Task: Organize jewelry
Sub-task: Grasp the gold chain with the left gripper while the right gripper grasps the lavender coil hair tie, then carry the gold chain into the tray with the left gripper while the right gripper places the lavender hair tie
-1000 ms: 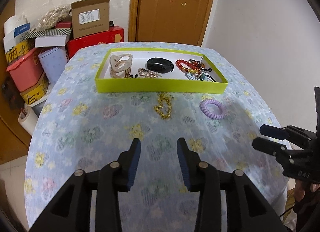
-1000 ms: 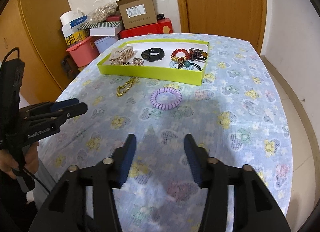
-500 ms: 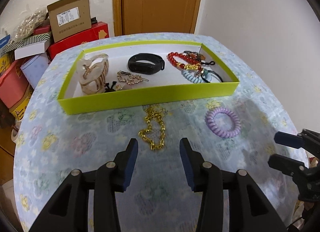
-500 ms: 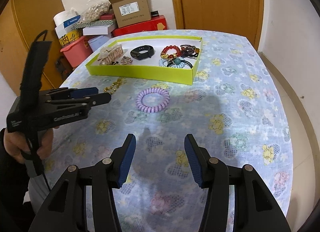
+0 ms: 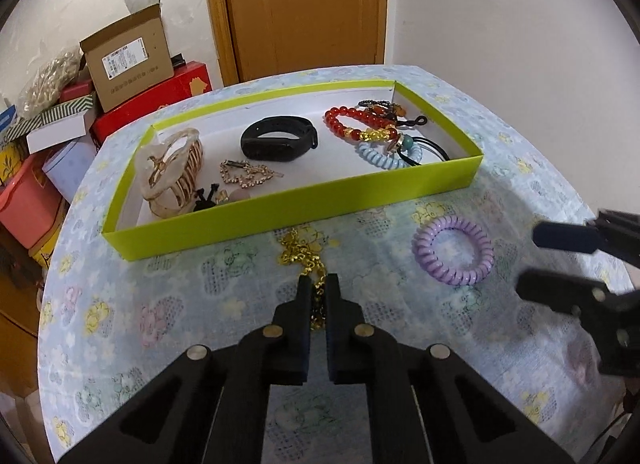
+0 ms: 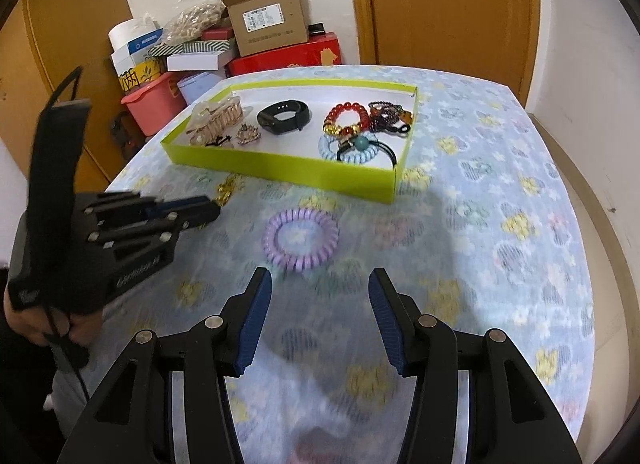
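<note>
A gold chain point(image 5: 302, 252) lies on the flowered tablecloth just in front of the yellow-green tray point(image 5: 360, 200). My left gripper point(image 5: 319, 280) points down at it; its jaws are closing, with the chain's near end pinched between the pads. The right wrist view shows that gripper point(image 6: 212, 210) low over the chain point(image 6: 228, 188). A purple coil hair tie point(image 6: 301, 239) lies right of the chain. My right gripper point(image 6: 320, 284) hovers open just short of the tie, nothing between its fingers.
The tray point(image 6: 280, 168) holds a beige claw clip point(image 5: 172, 172), a black wristband point(image 5: 278, 140), a red bead bracelet point(image 5: 352, 124), a blue coil tie point(image 5: 380, 156) and small clips. Boxes point(image 5: 128, 60) are stacked beyond the table's far left edge. A wooden door point(image 5: 304, 4) stands behind.
My left gripper moved forward and down to the gold chain and its jaws came together around it. My right gripper came closer to the purple hair tie, still open.
</note>
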The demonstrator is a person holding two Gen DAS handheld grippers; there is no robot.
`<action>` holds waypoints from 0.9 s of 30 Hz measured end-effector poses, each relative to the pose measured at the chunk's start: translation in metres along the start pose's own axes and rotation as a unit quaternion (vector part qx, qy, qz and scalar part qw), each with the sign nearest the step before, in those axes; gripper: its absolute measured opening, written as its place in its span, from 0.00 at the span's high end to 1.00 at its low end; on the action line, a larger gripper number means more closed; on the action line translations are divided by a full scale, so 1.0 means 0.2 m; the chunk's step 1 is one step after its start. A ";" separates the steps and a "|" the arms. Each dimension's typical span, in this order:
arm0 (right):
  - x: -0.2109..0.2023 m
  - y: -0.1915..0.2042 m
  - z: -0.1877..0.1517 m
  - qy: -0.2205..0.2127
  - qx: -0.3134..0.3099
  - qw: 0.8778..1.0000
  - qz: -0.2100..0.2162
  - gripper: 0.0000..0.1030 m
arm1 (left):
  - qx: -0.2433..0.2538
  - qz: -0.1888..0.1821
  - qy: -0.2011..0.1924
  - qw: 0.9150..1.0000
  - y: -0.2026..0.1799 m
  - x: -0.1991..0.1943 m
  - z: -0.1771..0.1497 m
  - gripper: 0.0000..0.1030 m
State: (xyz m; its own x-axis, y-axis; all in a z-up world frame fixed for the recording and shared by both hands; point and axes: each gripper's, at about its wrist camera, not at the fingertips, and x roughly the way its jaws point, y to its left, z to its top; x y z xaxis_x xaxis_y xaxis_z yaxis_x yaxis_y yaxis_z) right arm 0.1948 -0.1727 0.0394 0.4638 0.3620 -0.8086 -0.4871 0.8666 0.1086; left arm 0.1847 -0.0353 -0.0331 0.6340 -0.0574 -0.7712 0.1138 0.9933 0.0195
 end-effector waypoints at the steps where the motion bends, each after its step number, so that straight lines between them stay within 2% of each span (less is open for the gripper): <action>1: 0.01 0.00 0.01 -0.001 0.000 1.000 0.000 0.50 | -0.003 -0.001 0.000 1.000 0.01 0.00 0.00 0.94; 5: 0.08 0.00 0.07 0.005 -0.012 1.000 -0.009 0.50 | -0.020 -0.016 -0.001 1.000 0.04 -0.01 -0.01 0.95; 6: 0.10 0.01 0.09 0.008 -0.019 1.000 -0.013 0.56 | -0.024 -0.019 -0.001 1.000 0.04 -0.01 -0.01 0.95; 7: 0.13 0.02 0.09 0.017 -0.026 0.999 -0.018 0.68 | -0.028 -0.022 -0.002 0.999 0.05 -0.02 -0.02 0.95; 9: 0.18 0.03 0.10 0.032 -0.035 0.999 -0.025 0.76 | -0.036 -0.028 -0.002 0.999 0.07 -0.02 -0.03 0.95; 11: 0.19 0.06 0.10 0.027 -0.055 0.997 -0.047 0.88 | -0.044 -0.034 -0.002 0.998 0.09 -0.03 -0.04 0.95; 12: 0.19 0.07 0.10 0.026 -0.059 0.997 -0.051 0.90 | -0.049 -0.039 -0.002 0.998 0.10 -0.03 -0.04 0.95; 19: 0.16 0.06 0.07 0.018 -0.050 0.998 -0.039 0.91 | -0.068 -0.052 -0.010 0.996 0.15 -0.10 -0.06 0.95; 27: 0.02 0.09 0.09 -0.012 -0.055 0.998 -0.030 0.91 | -0.077 -0.063 -0.041 0.994 0.18 -0.26 0.02 0.95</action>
State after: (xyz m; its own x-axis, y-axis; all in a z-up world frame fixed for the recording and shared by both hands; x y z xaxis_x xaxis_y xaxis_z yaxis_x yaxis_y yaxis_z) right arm 0.2009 -0.1489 0.0485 0.5117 0.3200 -0.7973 -0.5357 0.8444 -0.0049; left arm 0.1578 0.0033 0.0101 0.6838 -0.1832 -0.7063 0.0808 0.9810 -0.1763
